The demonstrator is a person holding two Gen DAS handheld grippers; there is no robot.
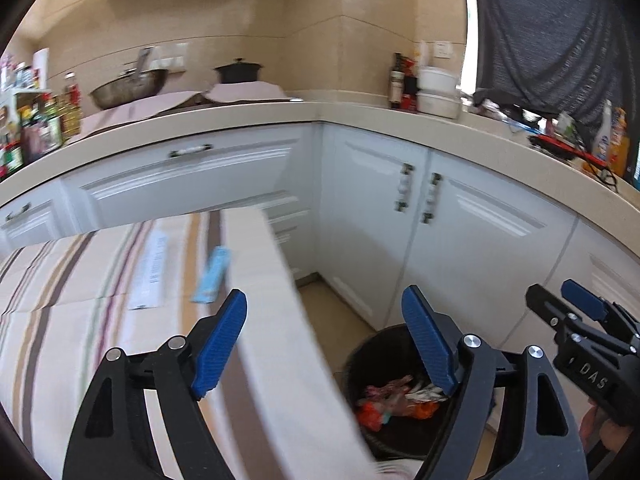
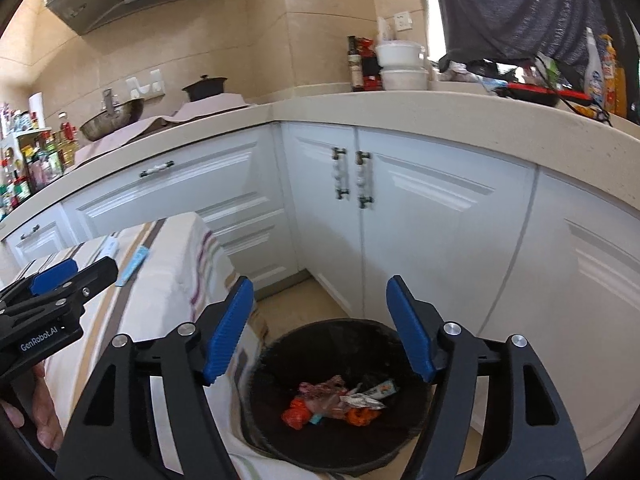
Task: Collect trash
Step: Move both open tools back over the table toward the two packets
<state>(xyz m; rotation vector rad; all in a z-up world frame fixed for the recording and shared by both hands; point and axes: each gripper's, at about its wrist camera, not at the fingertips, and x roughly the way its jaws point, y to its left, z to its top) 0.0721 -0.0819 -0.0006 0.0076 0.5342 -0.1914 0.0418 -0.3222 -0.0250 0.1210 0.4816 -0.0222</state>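
A black trash bin stands on the floor beside the table and holds several crumpled wrappers. It also shows in the left wrist view. My right gripper is open and empty above the bin. My left gripper is open and empty over the table's right edge. A light blue wrapper and a white paper strip lie on the striped tablecloth. The blue wrapper also shows in the right wrist view. The right gripper shows at the right of the left wrist view.
White cabinets under a beige L-shaped counter close off the far side. The counter holds a wok, a black pot, bottles and white containers. A dark cloth hangs at the upper right.
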